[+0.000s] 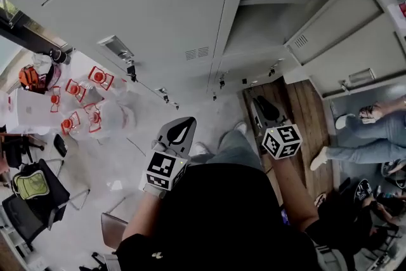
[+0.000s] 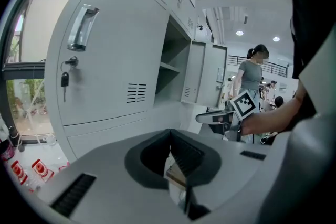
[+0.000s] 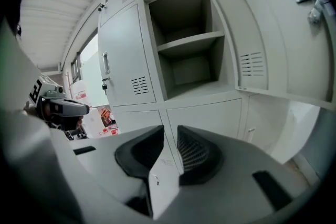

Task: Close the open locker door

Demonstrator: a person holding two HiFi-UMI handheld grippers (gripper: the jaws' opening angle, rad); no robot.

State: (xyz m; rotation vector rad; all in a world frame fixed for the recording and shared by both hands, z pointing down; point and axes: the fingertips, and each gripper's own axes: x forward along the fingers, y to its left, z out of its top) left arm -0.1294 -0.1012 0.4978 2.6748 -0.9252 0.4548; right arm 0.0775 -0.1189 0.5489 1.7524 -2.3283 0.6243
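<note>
The grey locker bank fills the far side. One upper compartment (image 3: pixel 189 50) stands open, with a shelf inside and nothing on it. Its door (image 3: pixel 273 34) is swung out to the right. From the head view the open compartment (image 1: pixel 285 3) and its door (image 1: pixel 342 16) lie ahead and to the right. My right gripper (image 3: pixel 168 128) points at the lockers below the opening, short of them, its jaws a narrow gap apart and empty. My left gripper (image 2: pixel 169 132) is shut on nothing and faces the closed door (image 2: pixel 105 71) left of the opening (image 2: pixel 168 60). Both grippers (image 1: pixel 183 124) (image 1: pixel 261 101) are held in the air.
A key (image 2: pixel 64 80) hangs in the closed door under its handle (image 2: pixel 81 26). A table (image 1: pixel 32 108) with red-labelled packs is at the left, with chairs and a green backpack (image 1: pixel 28 184). A seated person's legs (image 1: pixel 361 136) are at the right. Another person (image 2: pixel 254 71) stands beyond the open door.
</note>
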